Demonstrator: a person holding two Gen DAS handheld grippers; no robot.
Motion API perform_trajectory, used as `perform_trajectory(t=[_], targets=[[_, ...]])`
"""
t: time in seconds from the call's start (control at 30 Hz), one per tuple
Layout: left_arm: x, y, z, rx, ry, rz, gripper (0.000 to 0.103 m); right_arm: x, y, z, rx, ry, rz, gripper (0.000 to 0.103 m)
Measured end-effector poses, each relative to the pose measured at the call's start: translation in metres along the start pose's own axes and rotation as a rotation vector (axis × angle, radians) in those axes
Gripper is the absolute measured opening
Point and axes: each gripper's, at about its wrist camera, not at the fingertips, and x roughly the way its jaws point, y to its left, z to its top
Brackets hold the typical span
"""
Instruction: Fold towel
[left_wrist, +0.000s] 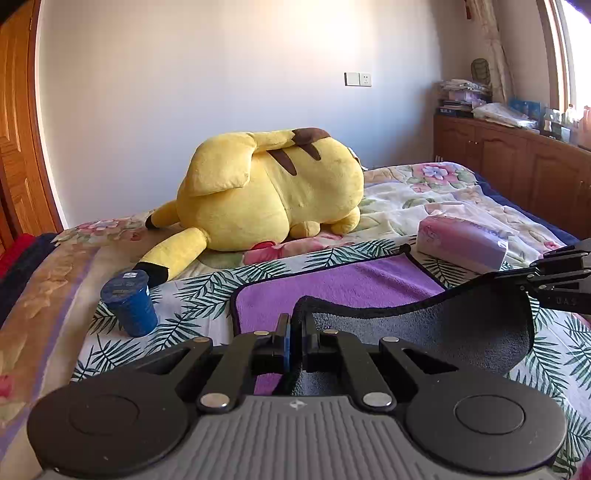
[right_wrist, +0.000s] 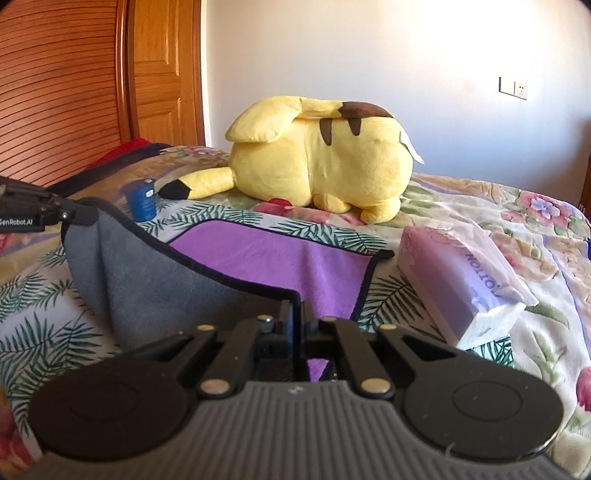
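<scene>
Low in the centre of both frames, our tongs are pressed together on the near corners of the towel (left_wrist: 332, 284). We pinch one corner with the left gripper (left_wrist: 295, 332), and with the right gripper (right_wrist: 298, 317) we pinch the other; each is also seen at the edge of the other's view, clamped on the black hem.

We have the near edge lifted off the bed (left_wrist: 55, 295), so the grey underside sags between our two grips while the purple face lies flat beyond, in the middle of each frame. The far hem lies straight ahead of both grippers, toward the plush (left_wrist: 273, 192) in the upper centre.

That is the relation we judge the fold to turn on: the held edge runs side to side between us, and the far edge lies parallel to it, directly forward. Neither hand looks clearly nearer, so both corners should travel forward together and land on the far corners.

We note a blue cup (left_wrist: 129, 302) at middle left and a tissue pack (left_wrist: 461, 240) at middle right, both just beside the towel's far corners, which the swing could brush.
</scene>
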Motion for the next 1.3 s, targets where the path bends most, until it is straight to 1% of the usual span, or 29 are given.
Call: perform_trajectory(t=[0.23,0.53,0.87,0.97,1.1,1.3], targets=[[0.011,-0.002,0.004,0.004,-0.008,0.006,0.006,0.01,-0.004,0.003,-0.019,-0.017,-0.003,0.004],[0.025,0.003,0.015,0.041,-0.022,0.023,0.006,0.017,-0.015,0.018,-0.011,-0.062,-0.012,0.004],[0.04,0.011,0.042,0.056,-0.052,0.045,0.006,0.029,-0.018,0.037,-0.03,-0.119,-0.037,0.004],[0.045,0.012,0.048,0.059,-0.078,0.049,0.006,0.033,-0.019,0.046,-0.03,-0.146,-0.043,0.004],[0.055,0.017,0.053,0.032,-0.086,0.063,0.006,0.041,-0.024,0.058,-0.025,-0.168,-0.052,0.004],[0.071,0.02,0.058,0.047,-0.103,0.098,0.006,0.054,-0.029,0.065,-0.041,-0.182,-0.072,0.004]])
